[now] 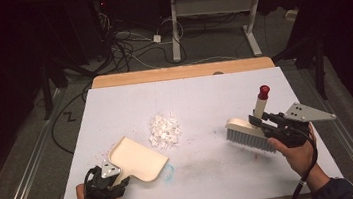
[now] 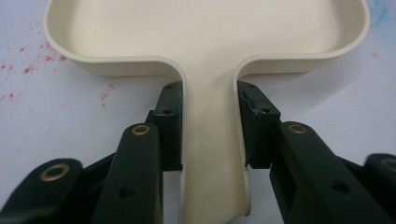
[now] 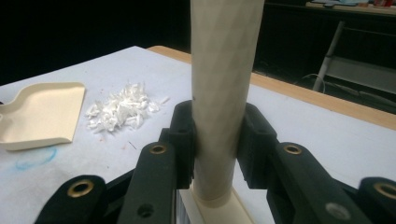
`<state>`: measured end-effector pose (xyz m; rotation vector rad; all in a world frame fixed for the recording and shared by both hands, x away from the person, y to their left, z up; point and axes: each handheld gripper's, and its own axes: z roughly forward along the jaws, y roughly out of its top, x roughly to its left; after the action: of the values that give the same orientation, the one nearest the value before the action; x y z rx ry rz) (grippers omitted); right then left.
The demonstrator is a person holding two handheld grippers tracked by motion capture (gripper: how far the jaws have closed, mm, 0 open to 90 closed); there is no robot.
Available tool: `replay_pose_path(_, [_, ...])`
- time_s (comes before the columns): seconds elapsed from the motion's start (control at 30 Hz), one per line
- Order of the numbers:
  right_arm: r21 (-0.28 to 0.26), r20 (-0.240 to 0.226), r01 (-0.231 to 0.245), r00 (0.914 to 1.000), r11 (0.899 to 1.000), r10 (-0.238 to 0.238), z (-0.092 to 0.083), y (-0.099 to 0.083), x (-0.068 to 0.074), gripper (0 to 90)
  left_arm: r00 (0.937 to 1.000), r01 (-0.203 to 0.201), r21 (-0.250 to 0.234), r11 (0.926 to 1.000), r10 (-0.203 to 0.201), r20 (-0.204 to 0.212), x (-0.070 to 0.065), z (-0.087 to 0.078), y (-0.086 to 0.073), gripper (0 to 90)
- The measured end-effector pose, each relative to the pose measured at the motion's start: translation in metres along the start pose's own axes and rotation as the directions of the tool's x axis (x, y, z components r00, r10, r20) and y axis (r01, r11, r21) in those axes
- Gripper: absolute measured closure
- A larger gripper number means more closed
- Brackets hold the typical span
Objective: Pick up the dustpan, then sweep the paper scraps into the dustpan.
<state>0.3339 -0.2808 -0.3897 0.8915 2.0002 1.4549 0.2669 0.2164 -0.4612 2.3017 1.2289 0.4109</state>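
Paper scraps (image 1: 164,130) (white, shredded) lie heaped between dustpan (image 1: 138,158) and brush (image 1: 249,132).

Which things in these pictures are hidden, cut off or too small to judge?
- Brush bristles: right gripper view, cut off by the bottom edge.
- Dustpan front lip: left gripper view, cut off by the top edge.
- Paper scraps: high view, too small to count.
- Brush handle's red tip: right gripper view, cut off above.

Left tool (image 1: 115,176) clamped, low near table edge; right tool (image 1: 260,119) clamped, raised, angled inward.
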Motion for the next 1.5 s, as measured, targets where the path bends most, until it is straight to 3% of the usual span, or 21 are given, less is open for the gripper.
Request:
replay_pose_path(0.23, [-0.003,-0.015,0.027,0.9995,1.0,-0.027,0.02,0.007,0.001,71.7,1.0,-0.007,0.017,0.9998,0.007,0.004,0.002,0.002,0.002,63.3])
replay_pose_path(0.4, [-0.046,-0.029,0.028,0.9991,0.999,-0.029,0.054,0.025,0.0,71.7,1.0,-0.003,0.031,0.9995,0.003,0.005,0.002,0.005,0.001,63.3])
replay_pose_path(0.43, [-0.046,-0.029,0.028,0.9991,0.999,-0.029,0.054,0.025,0.0,71.7,1.0,-0.003,0.031,0.9995,0.003,0.005,0.002,0.005,0.001,63.3])
replay_pose_path(0.6, [-0.056,0.006,0.069,0.9976,0.996,-0.068,0.101,0.043,0.002,71.7,0.9998,-0.011,0.035,0.9993,0.01,0.016,0.004,0.008,0.003,63.3])
replay_pose_path(1.0, [-0.021,0.07,0.014,0.9975,1.0,-0.012,0.19,0.052,0.009,71.7,0.9994,-0.015,0.048,0.9988,0.013,0.032,0.007,0.009,0.006,63.3])
replay_pose_path(1.23, [-0.02,0.101,0.014,0.9948,1.0,-0.011,0.22,0.05,0.026,71.8,0.9994,-0.014,0.052,0.9986,0.013,0.034,0.007,0.01,0.005,63.3])
replay_pose_path(1.5, [-0.019,0.058,-0.007,0.9983,1.0,0.008,0.231,0.045,0.04,71.8,0.9991,-0.019,0.051,0.9985,0.017,0.038,0.008,0.01,0.005,63.3])
